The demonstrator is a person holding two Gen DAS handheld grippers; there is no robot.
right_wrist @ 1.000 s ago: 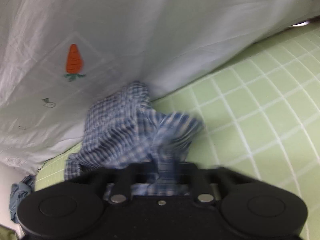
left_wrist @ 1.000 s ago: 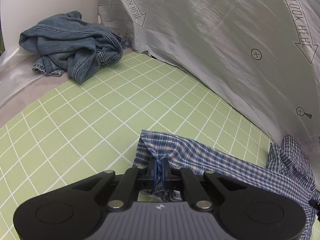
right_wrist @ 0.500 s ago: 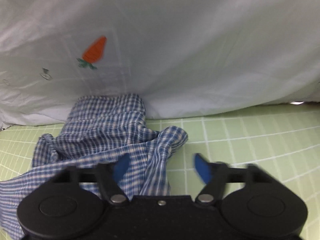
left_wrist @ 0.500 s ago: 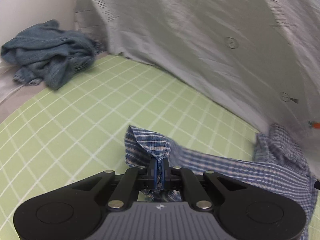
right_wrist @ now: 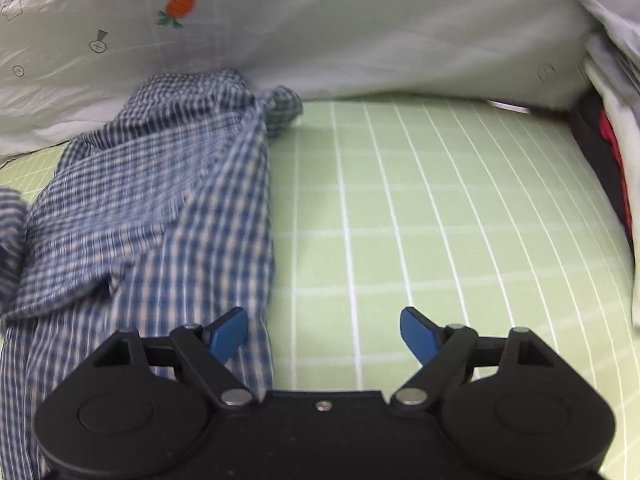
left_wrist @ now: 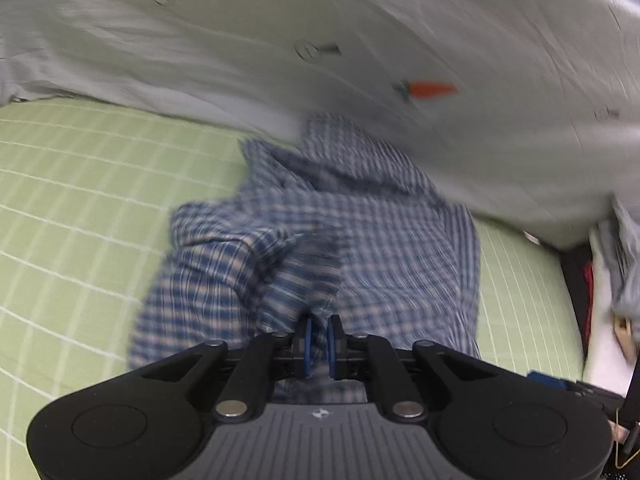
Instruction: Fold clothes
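Between the two grippers, a bunched checked shirt (left_wrist: 320,216) is being handled on the green grid mat (right_wrist: 420,216).

A fold of the shirt is pinched between the nearly closed fingers of the left gripper (left_wrist: 318,340); the right gripper (right_wrist: 324,332) is spread wide and holds nothing, with the shirt's edge just beside its left finger. A fresh hold on that edge is judged to be needed before the cloth can be spread flat. No writing is readable; only a carrot print (right_wrist: 182,0) and small round marks are seen on the white backdrop sheet (right_wrist: 360,32).
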